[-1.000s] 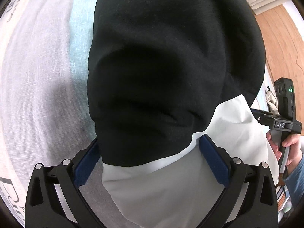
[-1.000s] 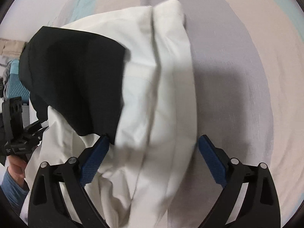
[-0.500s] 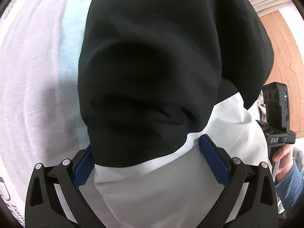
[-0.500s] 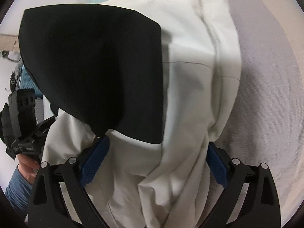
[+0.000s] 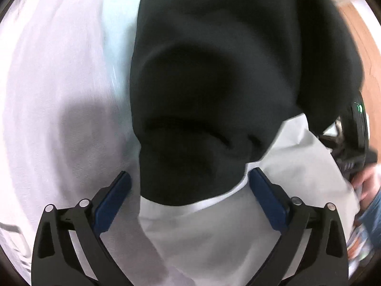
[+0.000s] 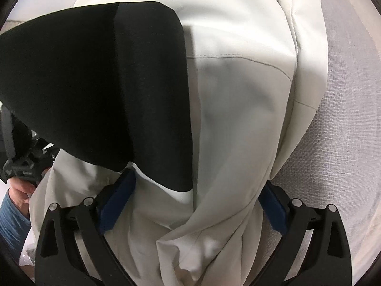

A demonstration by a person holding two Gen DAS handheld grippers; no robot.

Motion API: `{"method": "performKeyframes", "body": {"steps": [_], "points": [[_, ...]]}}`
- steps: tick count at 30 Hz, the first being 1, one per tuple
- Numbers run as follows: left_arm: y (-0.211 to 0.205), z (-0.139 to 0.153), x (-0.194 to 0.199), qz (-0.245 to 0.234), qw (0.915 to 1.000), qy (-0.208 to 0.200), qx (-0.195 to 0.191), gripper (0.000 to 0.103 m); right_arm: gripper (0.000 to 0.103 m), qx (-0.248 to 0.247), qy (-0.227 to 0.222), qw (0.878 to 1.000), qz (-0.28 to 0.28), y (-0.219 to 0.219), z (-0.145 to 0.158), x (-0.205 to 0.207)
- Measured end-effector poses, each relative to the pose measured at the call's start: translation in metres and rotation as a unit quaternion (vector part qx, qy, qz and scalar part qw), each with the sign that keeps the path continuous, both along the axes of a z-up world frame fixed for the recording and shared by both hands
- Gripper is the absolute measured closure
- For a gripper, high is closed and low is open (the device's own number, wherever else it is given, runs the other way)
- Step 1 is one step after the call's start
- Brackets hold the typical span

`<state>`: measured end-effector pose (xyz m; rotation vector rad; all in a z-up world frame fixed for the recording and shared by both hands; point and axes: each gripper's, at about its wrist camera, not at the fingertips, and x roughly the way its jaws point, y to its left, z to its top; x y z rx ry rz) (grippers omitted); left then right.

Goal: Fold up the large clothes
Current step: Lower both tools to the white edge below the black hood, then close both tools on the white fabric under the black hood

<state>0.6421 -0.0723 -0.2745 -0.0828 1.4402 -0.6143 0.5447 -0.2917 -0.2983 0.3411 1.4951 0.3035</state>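
Mid-fold, by the look of it: garment (image 6: 238, 95), white with a black panel (image 5: 214, 71), hanging lifted over the bed (image 5: 59, 95), nothing laid flat yet. Draped between the spread pads of left gripper (image 5: 188, 191) and right gripper (image 6: 197, 202); actual pinch hidden. Wood floor (image 5: 366, 47) at right.

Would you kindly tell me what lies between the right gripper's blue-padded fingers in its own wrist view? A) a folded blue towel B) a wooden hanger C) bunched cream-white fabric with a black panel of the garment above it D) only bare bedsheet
C: the right gripper has gathered cream-white fabric between its spread fingers, with the black panel draped just above.
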Motion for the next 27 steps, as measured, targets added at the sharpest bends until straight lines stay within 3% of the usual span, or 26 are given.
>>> {"method": "performKeyframes", "body": {"steps": [6,7,8,10,14,15,21,27], "points": [[0.002,-0.009,-0.003,0.009,0.9997,-0.004,-0.022,0.007,0.020,0.006,-0.023,1.000,-0.009,0.014,0.004,-0.011],[0.003,-0.007,-0.004,0.010,0.9995,-0.007,-0.030,0.020,0.027,0.010,-0.030,0.999,-0.008,0.013,0.007,-0.013],[0.005,-0.005,-0.008,0.008,0.9993,-0.006,-0.037,0.023,0.031,0.012,-0.035,0.999,-0.008,0.012,0.009,-0.014],[0.007,0.004,-0.012,0.009,0.9993,-0.016,-0.033,0.035,0.050,0.022,-0.048,0.999,-0.006,0.011,0.017,-0.019],[0.016,0.009,-0.017,0.020,0.9986,-0.023,-0.043,0.049,0.068,0.028,-0.067,0.997,-0.005,0.012,0.028,-0.025],[0.017,0.014,-0.019,0.019,0.9983,-0.027,-0.047,0.057,0.072,0.029,-0.074,0.997,-0.001,0.009,0.033,-0.025],[0.006,0.042,-0.038,-0.005,0.9971,-0.066,-0.038,0.068,0.078,-0.007,-0.116,0.993,0.025,0.015,0.057,-0.037],[-0.016,0.069,-0.053,-0.015,0.9960,-0.083,-0.031,0.071,0.079,-0.025,-0.140,0.990,0.018,0.034,0.073,-0.045]]}}
